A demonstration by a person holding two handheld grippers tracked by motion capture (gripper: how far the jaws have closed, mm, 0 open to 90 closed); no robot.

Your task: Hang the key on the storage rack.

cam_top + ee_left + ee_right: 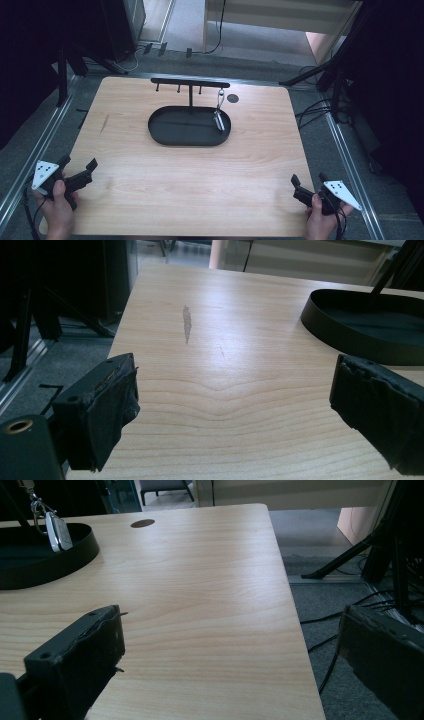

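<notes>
A black oval tray [165,136] lies at the table's middle back, with a black T-shaped hook stand [190,83] rising from it. A silver key fob [219,120] hangs on a clip from the stand's right hook, reaching down into the tray; the fob [57,531] and the tray's wall [80,555] sit at the upper left of the right gripper view. My left gripper [78,165] is held open over the table's front left corner, nothing between its jaws. My right gripper [309,179] is open near the front right corner, also empty. The tray's rim [345,337] lies ahead of the left gripper [235,400].
The light wooden table [200,190] has a dark round hole [232,98] near the back right and a grey smear [187,322] on its left part. Black frame legs and cables [320,107] stand on the floor beyond the right edge. Metal rails [40,145] run along both sides.
</notes>
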